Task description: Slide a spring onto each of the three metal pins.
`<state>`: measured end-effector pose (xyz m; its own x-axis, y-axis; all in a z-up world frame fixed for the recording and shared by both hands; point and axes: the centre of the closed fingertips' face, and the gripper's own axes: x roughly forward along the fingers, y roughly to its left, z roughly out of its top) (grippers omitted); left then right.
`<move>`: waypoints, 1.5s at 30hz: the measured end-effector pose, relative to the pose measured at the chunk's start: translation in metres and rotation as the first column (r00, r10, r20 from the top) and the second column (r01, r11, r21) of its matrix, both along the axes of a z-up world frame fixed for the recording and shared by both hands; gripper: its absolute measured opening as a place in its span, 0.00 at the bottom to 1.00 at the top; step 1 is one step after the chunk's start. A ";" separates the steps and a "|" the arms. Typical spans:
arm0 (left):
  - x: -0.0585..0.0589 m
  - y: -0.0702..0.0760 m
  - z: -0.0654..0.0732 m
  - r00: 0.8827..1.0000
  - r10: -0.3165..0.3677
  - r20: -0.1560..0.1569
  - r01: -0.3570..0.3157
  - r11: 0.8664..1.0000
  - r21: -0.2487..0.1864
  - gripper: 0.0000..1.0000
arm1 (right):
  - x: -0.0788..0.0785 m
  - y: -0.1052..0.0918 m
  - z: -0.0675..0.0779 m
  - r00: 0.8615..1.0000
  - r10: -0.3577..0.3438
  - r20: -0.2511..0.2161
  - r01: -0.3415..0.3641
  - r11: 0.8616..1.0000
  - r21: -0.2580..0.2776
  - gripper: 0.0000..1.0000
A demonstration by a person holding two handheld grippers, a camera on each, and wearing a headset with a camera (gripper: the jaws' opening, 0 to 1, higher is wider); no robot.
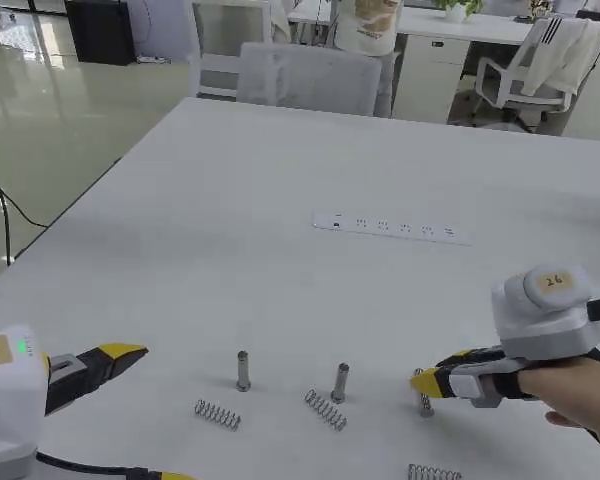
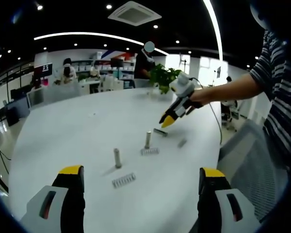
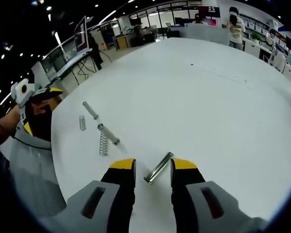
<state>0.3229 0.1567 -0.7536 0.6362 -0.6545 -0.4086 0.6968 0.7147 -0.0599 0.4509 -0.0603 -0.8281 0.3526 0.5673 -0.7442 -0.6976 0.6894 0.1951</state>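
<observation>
- The right gripper (image 3: 153, 166) is hovering low over the white worktop (image 1: 280, 190). Its jaws are sitting a little apart on either side of the right-hand pin (image 3: 158, 168).
- A gap is showing on each side of that pin, so the jaws are not pinching it. I cannot tell whether the pin is standing straight or tipping.
- A spring (image 1: 435, 472) is lying near that pin, toward the front edge.
- The left gripper (image 2: 140, 171) is hanging at the near left of the worktop, with its jaws spread wide and gripping nothing.
- The middle pin (image 1: 340, 382) is standing upright and bare, with a second spring (image 1: 325, 409) lying just beside its foot.
- The left pin (image 1: 242, 370) is also standing bare, with a third spring (image 1: 217, 413) lying near it.
- A power strip (image 1: 390, 227) is lying farther back, well apart from the pins.
</observation>
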 end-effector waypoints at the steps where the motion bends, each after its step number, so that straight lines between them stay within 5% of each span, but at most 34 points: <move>1: 0.000 0.000 0.000 1.000 0.001 0.000 -0.001 1.000 0.000 0.95 | 0.000 0.000 -0.003 1.000 -0.009 -0.015 0.009 1.000 -0.008 0.24; 19: -0.006 -0.002 -0.002 1.000 -0.001 -0.010 0.001 1.000 -0.012 0.95 | 0.014 -0.005 -0.029 0.993 -0.088 -0.083 0.080 0.992 -0.101 0.20; 33: -0.003 -0.002 -0.005 1.000 0.004 -0.013 -0.004 1.000 -0.013 0.94 | 0.020 -0.006 -0.032 0.989 -0.130 -0.075 0.116 0.978 -0.172 0.09; 45: -0.005 -0.002 -0.007 1.000 0.004 -0.015 -0.004 1.000 -0.012 0.94 | 0.009 -0.006 -0.034 0.998 -0.044 -0.043 0.034 0.976 -0.213 0.05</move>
